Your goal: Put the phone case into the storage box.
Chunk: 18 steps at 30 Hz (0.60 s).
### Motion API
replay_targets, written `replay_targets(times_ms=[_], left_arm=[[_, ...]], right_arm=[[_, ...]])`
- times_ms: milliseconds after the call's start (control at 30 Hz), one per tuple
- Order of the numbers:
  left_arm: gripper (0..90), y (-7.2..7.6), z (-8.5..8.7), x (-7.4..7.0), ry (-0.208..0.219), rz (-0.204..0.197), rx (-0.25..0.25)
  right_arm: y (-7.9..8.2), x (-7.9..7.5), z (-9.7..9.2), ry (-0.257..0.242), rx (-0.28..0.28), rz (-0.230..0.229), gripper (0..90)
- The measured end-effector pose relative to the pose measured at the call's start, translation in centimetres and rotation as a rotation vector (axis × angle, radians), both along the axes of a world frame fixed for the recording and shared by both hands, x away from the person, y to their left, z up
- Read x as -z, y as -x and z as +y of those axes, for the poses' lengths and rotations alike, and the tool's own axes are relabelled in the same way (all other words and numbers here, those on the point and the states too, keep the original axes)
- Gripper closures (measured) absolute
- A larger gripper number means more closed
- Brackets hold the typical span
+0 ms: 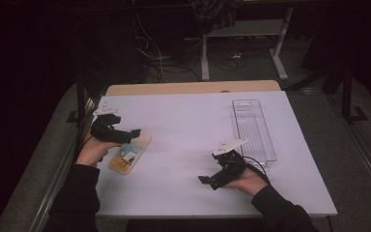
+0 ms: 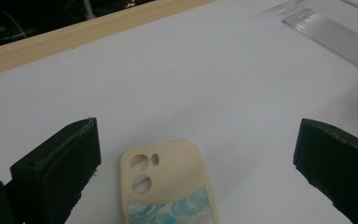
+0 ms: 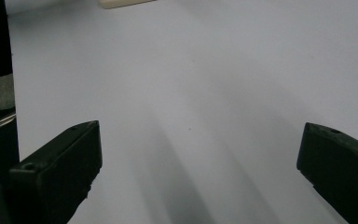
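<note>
A cream phone case (image 1: 130,152) with a blue-green marbled picture lies flat on the white table (image 1: 188,125) at the left. My left gripper (image 1: 129,136) hovers just over its far end. In the left gripper view the case (image 2: 168,182) lies back up, camera holes toward the far side, between the wide-apart jaws of the left gripper (image 2: 198,135), which is open and touches nothing. My right gripper (image 1: 207,181) is held low over bare table at the front right. It is open (image 3: 200,135), with nothing between its jaws.
A long clear plastic tray (image 1: 252,128) lies at the back right of the table, and its ribbed edge (image 2: 331,37) shows in the left gripper view. A wooden strip (image 1: 193,87) runs along the far edge. Desk legs and cables stand on the dark floor beyond.
</note>
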<state>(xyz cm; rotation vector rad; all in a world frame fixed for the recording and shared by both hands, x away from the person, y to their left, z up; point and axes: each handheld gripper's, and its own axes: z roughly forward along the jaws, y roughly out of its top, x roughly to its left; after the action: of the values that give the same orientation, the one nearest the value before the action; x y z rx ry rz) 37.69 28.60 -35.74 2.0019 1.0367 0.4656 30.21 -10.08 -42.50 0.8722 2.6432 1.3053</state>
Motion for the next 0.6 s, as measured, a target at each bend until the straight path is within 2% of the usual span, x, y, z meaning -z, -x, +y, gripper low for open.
replay_targets(times_ms=[233, 400, 600], left_arm=[[0.4, -0.2, 0.67, -0.03, -0.038, 0.013, -0.069], [0.4, -0.17, 0.7, -0.19, -0.047, 0.005, -0.066], [0.3, -0.14, 0.78, -0.06, -0.048, 0.022, -0.064]], right_arm=[[0.06, -0.04, 0.07, 0.002, 0.001, -0.001, 0.0], [0.05, -0.03, 0.07, 0.003, 0.001, -0.002, 0.0], [0.11, -0.08, 0.1, 0.007, -0.001, -0.002, 0.0]])
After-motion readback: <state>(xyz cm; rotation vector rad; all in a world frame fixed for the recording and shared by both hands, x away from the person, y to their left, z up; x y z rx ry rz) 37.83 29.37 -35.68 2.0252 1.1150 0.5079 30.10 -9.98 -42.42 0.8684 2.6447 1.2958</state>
